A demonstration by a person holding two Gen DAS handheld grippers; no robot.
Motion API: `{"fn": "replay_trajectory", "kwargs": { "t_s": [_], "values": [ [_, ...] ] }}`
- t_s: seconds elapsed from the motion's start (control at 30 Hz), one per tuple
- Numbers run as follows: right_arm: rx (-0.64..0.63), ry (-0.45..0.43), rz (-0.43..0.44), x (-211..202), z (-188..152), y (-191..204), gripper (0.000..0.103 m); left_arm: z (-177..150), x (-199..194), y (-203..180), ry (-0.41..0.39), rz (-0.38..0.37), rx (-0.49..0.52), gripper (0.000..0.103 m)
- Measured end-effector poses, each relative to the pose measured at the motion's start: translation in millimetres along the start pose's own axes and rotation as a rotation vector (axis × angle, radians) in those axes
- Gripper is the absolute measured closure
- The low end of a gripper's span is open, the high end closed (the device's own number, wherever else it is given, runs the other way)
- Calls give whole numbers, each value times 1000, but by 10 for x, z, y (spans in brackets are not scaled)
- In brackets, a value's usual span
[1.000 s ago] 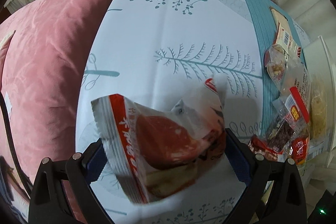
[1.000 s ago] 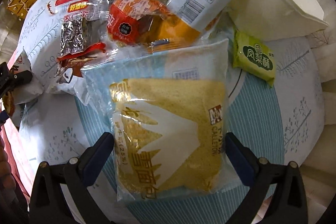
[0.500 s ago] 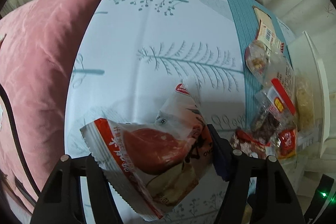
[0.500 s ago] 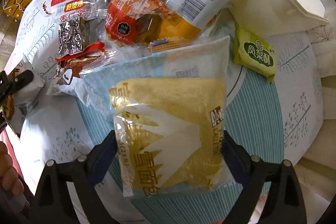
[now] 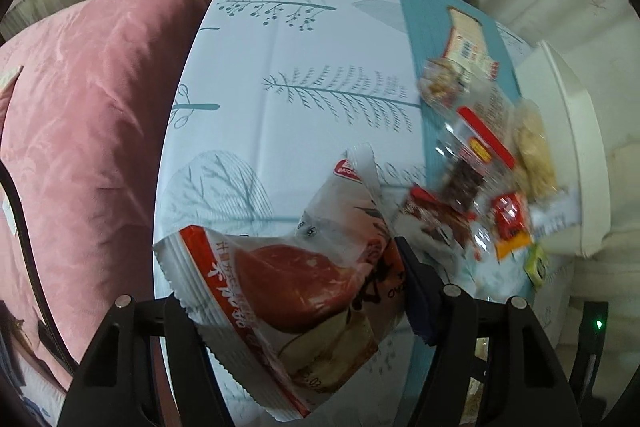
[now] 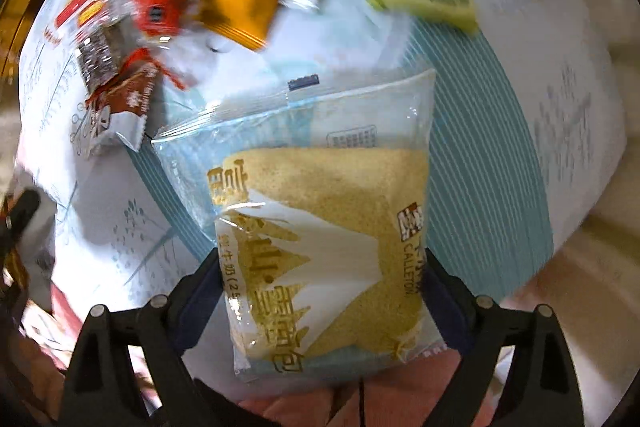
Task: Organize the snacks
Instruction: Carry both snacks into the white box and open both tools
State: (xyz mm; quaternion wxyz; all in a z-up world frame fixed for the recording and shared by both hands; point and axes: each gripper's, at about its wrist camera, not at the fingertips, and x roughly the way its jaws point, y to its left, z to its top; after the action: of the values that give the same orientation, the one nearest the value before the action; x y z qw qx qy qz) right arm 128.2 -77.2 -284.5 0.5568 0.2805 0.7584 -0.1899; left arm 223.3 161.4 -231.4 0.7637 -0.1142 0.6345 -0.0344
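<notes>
The left gripper point(image 5: 296, 291) has its black jaws closed on a crinkled white-and-red plastic snack packet point(image 5: 292, 267) printed with a red bun, held above the near edge of a white tablecloth point(image 5: 304, 75) patterned with grey-blue trees. To the right, on a teal striped band, lies a blurred heap of clear and red wrapped snacks point(image 5: 476, 155). A pink velvet cushion point(image 5: 84, 131) fills the left side.

Glossy plastic bread packet point(image 6: 320, 239), matt printed tablecloth point(image 5: 304, 67), velvety pink cushion point(image 5: 88, 131)
</notes>
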Motion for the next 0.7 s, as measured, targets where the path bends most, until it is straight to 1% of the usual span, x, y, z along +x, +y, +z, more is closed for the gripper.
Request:
{"fn": "replay_trajectory", "kwargs": {
  "t_s": [0.07,0.17,0.23,0.3,0.37,0.43,0.53,0.63,0.7],
  "values": [
    [56,47,44,12,7,-137,11,-102,-116,-91,-5,-1,17,36],
    [105,86,77,-4,43,-304,11,-237,-285,-256,-16,-7,41,36],
    [112,89,94,-33,99,-397,11,-316,-370,-385,-26,-12,55,36],
    [99,73,103,-71,234,-391,11,-395,-469,-521,-34,-21,61,36],
    [79,29,111,-289,211,-555,11,-457,-564,-647,-48,-36,56,36],
    [54,-20,119,-463,290,-619,11,-518,-656,-793,-69,-53,58,36],
    [18,-108,121,-730,443,-736,11,-566,-735,-1019,-91,-79,57,36],
    [-18,-198,124,-1006,639,-863,11,-598,-809,-1317,-116,-83,72,35],
    [-39,-253,129,-1138,713,-929,11,-598,-837,-1513,-128,-87,84,35]
  ]
}}
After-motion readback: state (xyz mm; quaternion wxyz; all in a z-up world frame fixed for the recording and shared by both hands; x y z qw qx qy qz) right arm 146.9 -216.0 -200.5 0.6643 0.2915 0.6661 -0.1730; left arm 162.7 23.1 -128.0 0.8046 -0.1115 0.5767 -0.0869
